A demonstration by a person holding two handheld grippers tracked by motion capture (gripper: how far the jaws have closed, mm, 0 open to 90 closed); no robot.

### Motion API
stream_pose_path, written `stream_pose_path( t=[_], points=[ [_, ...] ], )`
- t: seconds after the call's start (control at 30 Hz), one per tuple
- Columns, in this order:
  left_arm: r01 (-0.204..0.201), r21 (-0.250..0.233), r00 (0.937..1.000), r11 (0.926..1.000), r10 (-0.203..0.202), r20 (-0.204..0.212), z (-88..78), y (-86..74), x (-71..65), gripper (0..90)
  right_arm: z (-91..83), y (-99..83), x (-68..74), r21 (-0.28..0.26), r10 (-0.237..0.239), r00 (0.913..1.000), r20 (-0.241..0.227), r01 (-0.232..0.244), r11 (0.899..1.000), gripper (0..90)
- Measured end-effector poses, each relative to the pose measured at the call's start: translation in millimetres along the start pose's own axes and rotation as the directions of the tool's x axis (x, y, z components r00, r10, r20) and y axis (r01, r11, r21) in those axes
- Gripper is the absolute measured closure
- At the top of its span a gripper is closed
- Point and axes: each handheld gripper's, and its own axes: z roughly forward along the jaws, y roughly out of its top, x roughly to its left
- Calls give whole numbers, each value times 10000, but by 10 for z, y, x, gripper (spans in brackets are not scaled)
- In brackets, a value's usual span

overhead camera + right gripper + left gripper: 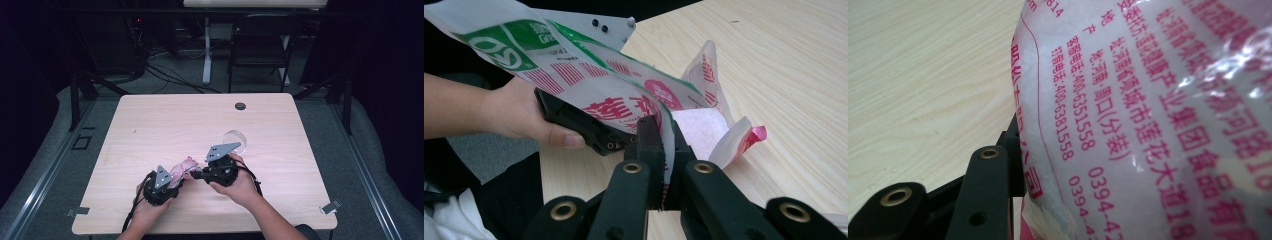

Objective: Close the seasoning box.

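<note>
Plastic packet [181, 167], pink-printed, white granules inside: held above the worktop [165, 120] near edge. Left gripper [167, 186] clamps its body; right gripper [197, 174] pinches one edge, seemingly to tear it open.

Plastic packet [181, 166], white with pink and green print, white granules inside, torn open, held off the table between both grippers.

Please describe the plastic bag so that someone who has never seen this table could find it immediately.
Look at the near edge of the wooden table, between the two hand-held grippers. The bag is pinched there by both. It is translucent white with red and green print, unlike the clear round dish behind it.
</note>
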Motion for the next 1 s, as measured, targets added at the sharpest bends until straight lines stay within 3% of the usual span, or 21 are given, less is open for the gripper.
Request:
stream_pose_path(
  t=[0.57, 0.8, 1.0],
  points=[
    [-546, -137, 9967, 9984, 537, -601, -26, 42, 43, 574, -1, 8, -23, 93, -4, 10000, 4, 4, 10000, 900],
    [-1004, -226, 9897, 9947, 975, -1049, -41, 116, 13, 575, -46, -6, -11, -62, -22, 9998, 176, 23, 10000, 900],
    [-1210, -392, 9861, 9919, 1156, -1192, -27, 202, -14, 575, -135, -27, -24, -305, 64, 9994, 338, -54, 9995, 900]
  ],
)
